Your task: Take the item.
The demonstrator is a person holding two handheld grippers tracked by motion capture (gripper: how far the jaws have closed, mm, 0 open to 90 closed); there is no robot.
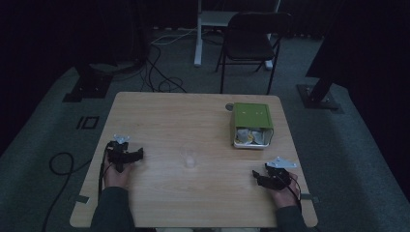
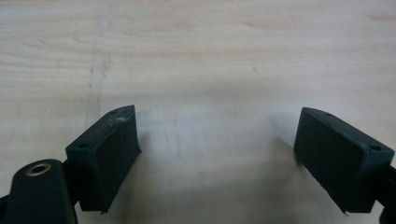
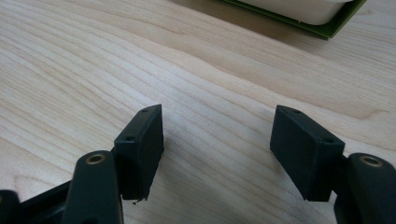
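On the wooden table (image 1: pixel 159 116), a person's left hand rests with my left gripper (image 1: pixel 138 153) near the left edge, jaws pointing right. Its own view has the left gripper (image 2: pixel 215 140) open over bare wood, nothing between the pads. My right gripper (image 1: pixel 256 178) lies near the front right corner, jaws pointing left. In its own view the right gripper (image 3: pixel 217 135) stands open over bare wood. A small clear cup (image 1: pixel 190 159) stands on the table between the two grippers, apart from both.
A green box (image 1: pixel 252 116) with a white liner and crumpled scraps sits at the back right of the table; its edge (image 3: pixel 322 11) shows beyond the right gripper. A small grey disc (image 1: pixel 229 107) lies beside it. A black chair (image 1: pixel 251 41) stands behind the table.
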